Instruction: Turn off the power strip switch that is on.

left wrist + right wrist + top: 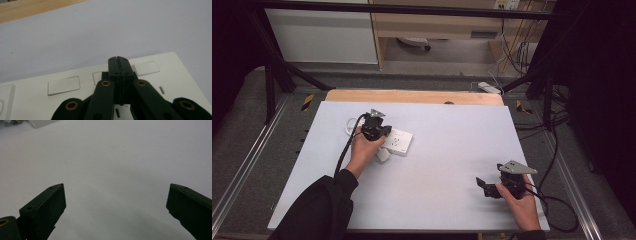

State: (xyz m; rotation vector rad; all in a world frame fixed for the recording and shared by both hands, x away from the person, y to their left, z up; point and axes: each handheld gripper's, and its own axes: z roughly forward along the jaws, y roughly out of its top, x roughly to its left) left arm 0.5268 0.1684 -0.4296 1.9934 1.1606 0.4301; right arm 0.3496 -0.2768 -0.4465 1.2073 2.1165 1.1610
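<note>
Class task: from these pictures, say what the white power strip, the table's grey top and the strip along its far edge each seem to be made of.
Power strip: likely moulded plastic, white, smooth, faintly glossy, with rounded corners.
Grey top: matt, even sheet, perhaps laminate or a mat; the look leaves it open.
Far edge: probably wood, tan with visible grain.

Lab: black frame rig (277, 75), loose cables (517, 50), white worktable (437, 175).
</note>
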